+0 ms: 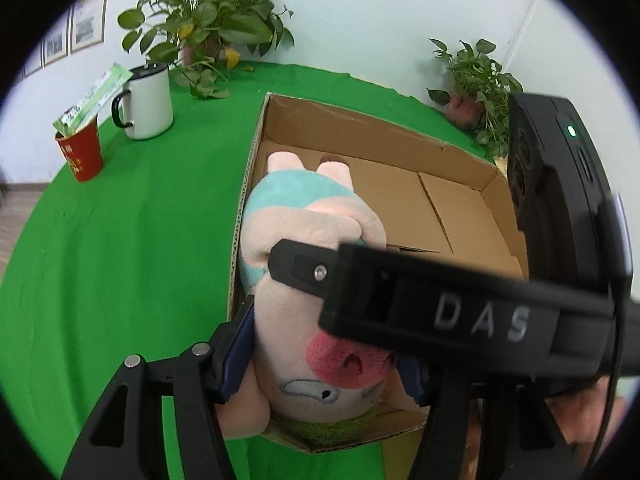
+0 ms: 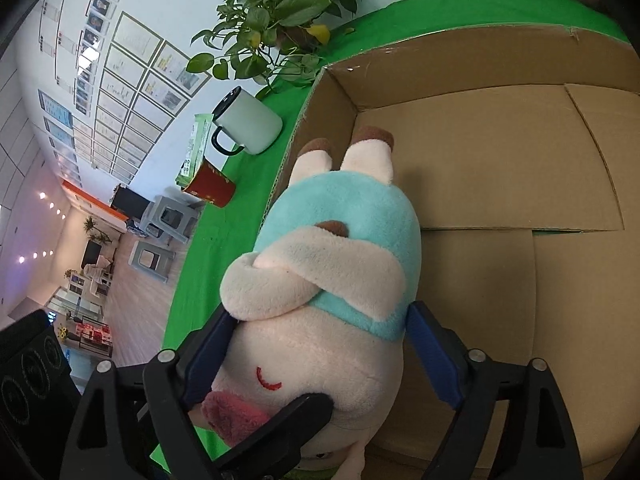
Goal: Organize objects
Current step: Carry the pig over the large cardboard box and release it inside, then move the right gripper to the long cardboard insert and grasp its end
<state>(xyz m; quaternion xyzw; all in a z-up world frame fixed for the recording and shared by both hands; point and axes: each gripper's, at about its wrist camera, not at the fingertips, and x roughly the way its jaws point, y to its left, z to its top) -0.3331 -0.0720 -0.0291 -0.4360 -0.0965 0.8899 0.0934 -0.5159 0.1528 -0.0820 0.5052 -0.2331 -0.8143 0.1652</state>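
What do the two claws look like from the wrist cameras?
Both are matte black plastic with angular, triangular-cutout linkages, silver pivot pins and blue finger pads. In the left wrist view, the right claw shows a black finger with a silver screw, silver "DAS" lettering and a lit green indicator. The left claw matches.

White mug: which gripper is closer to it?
Left. The left gripper grips the toy pig by the box wall facing the white mug; the right gripper sits farther off, over the box's other side.

A plush pig point(image 2: 320, 300) lies mid-frame in a cardboard box point(image 2: 500, 168), between the right gripper's point(image 2: 320, 360) blue pads point(image 2: 434, 360).
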